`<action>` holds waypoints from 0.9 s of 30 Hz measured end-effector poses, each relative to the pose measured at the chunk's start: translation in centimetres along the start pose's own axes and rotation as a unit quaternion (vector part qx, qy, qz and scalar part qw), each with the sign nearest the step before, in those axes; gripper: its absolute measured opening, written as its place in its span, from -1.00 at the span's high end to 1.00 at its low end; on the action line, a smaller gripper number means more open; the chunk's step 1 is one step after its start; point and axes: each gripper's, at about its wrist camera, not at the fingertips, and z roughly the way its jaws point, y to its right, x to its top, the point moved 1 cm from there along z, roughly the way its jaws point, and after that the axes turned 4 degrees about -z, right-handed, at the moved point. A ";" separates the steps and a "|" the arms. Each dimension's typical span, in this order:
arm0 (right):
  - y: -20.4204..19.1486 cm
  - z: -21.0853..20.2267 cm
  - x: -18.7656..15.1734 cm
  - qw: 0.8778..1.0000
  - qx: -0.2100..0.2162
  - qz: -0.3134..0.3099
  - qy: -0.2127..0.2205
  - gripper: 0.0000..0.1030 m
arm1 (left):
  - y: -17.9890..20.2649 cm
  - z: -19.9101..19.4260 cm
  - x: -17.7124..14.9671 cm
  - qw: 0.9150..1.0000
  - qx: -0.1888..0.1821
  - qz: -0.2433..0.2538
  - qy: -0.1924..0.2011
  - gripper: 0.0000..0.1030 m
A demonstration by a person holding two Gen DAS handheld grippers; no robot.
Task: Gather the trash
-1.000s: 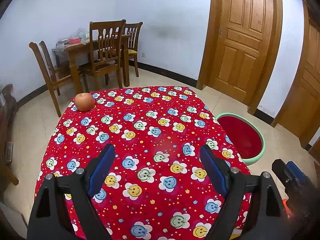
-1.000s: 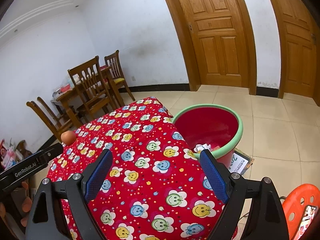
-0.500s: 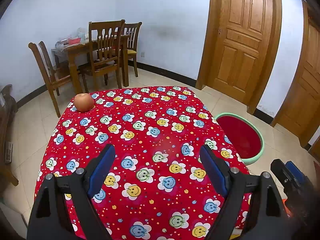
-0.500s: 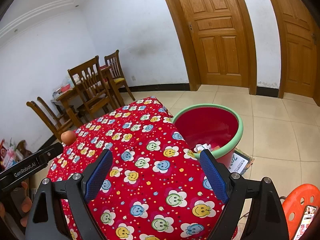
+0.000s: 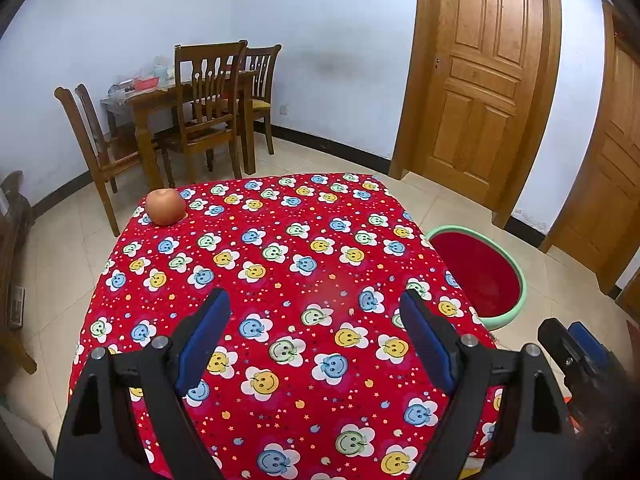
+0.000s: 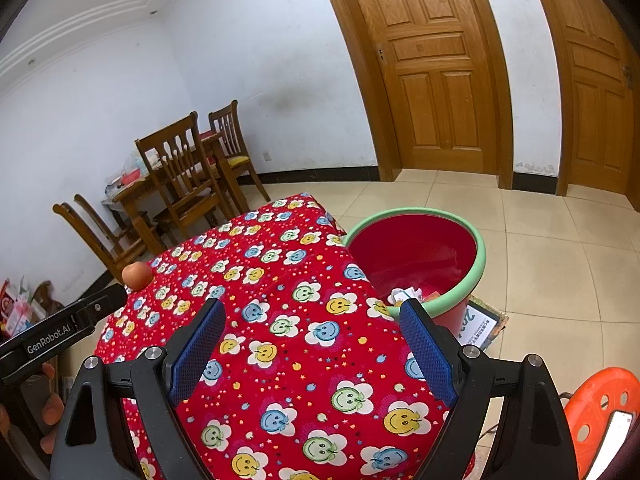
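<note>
Here both tongs are seen spread wide with nothing between the blue pads: the left tongs (image 5: pixel 314 334) and the right tongs (image 6: pixel 314 336) are held above the near half of the counter (image 5: pixel 280 264), which is covered by a red cloth printed with smiley flowers. An apple (image 5: pixel 165 207) is seen at the far left corner of the cloth, well apart from both tongs; in the right wrist view it (image 6: pixel 137 275) is found at the left edge. A red bin (image 6: pixel 416 256) with a green rim is placed on the floor just beside the counter's right side, and white crumpled trash (image 6: pixel 404 294) is seen lying inside at the bottom, partly hidden by the right finger. An orange stool (image 6: pixel 600 412) is visible at the lower right. A wooden dining set (image 5: pixel 192 108) is seen by the far wall, and wooden doors (image 5: pixel 480 80) are shut behind the bin
</note>
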 end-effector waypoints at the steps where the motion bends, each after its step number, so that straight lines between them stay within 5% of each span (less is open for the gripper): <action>1: 0.0 0.0 0.0 1.000 0.000 0.000 0.000 -0.74 | 0.0 0.0 0.0 1.000 0.000 0.000 0.000 -0.66; 27: -0.1 0.2 -0.4 1.000 0.001 0.000 -0.002 -0.74 | 0.0 0.0 0.0 1.000 0.000 -0.002 -0.001 -0.66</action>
